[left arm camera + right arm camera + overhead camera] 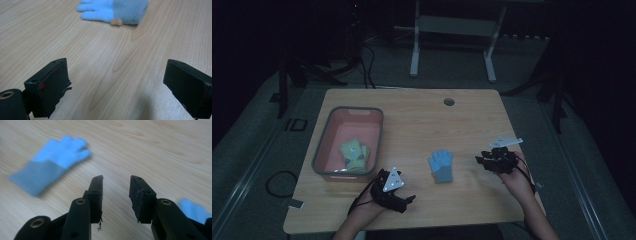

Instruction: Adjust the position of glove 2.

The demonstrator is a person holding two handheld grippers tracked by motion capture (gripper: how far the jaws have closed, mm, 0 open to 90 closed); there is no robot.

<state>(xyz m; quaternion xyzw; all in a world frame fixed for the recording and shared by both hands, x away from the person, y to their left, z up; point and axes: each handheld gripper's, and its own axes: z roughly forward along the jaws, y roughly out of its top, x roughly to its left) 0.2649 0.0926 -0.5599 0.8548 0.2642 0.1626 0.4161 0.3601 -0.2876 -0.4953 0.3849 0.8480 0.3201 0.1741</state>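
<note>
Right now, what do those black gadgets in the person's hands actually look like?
Each hand-held gripper is black. The left hand-held gripper carries a grey three-cornered plate on top and trails a dark cable. The right hand-held gripper bears a pale flat plate. Up close, each ends in two blocky black jaws on arms with brass-ringed holes; one left jaw shows a small red mark. The forearms look bare.

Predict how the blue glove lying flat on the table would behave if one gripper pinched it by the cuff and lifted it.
The blue glove looks like soft knit lying flat, so it would probably droop limply from the cuff. It seems thin and light, so lifting should take little force. Pushed along the wooden table, it would likely bunch up, not roll.
</note>
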